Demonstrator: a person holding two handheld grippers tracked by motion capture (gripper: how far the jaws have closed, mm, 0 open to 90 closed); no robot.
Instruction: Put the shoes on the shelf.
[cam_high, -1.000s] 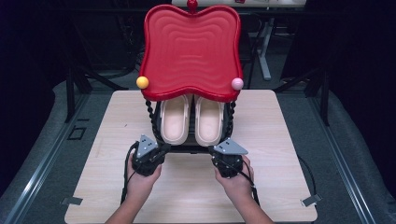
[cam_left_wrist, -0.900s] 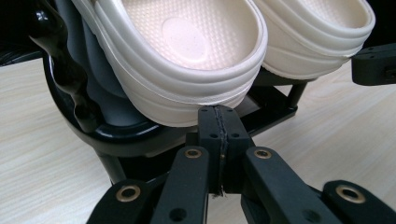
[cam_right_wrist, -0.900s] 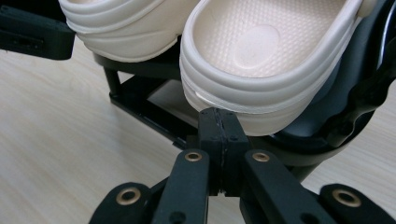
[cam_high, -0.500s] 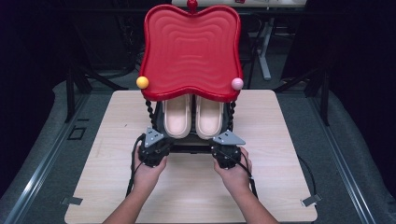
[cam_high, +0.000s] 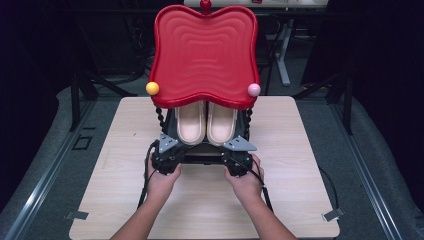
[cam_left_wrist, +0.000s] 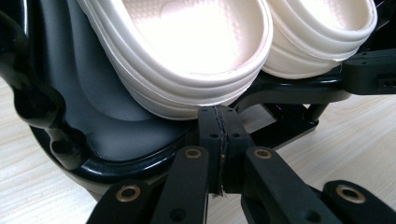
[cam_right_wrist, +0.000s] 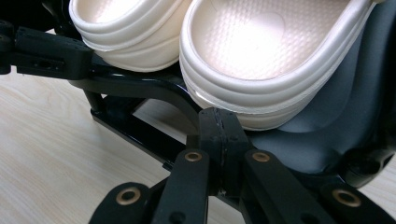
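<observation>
A pair of cream slippers sits on the lower shelf of a black rack under a red wavy top (cam_high: 204, 52). The left slipper (cam_high: 190, 122) and the right slipper (cam_high: 221, 122) point heels toward me. My left gripper (cam_high: 169, 149) is shut, its tips (cam_left_wrist: 218, 120) just below the left slipper's heel (cam_left_wrist: 187, 51) at the shelf's black rim (cam_left_wrist: 116, 156). My right gripper (cam_high: 235, 151) is shut too, its tips (cam_right_wrist: 218, 122) right under the right slipper's heel (cam_right_wrist: 275, 56). Nothing shows between either pair of jaws.
The rack stands mid-table on a light wooden tabletop (cam_high: 115, 170). A yellow ball (cam_high: 152, 88) and a pink ball (cam_high: 254, 89) cap the red top's front corners. Twisted black posts (cam_high: 160, 119) flank the shelf. Dark floor and table legs lie beyond.
Both hands have pushed the grippers forward, from the open tabletop up to the rack's front rim below the slipper heels.
</observation>
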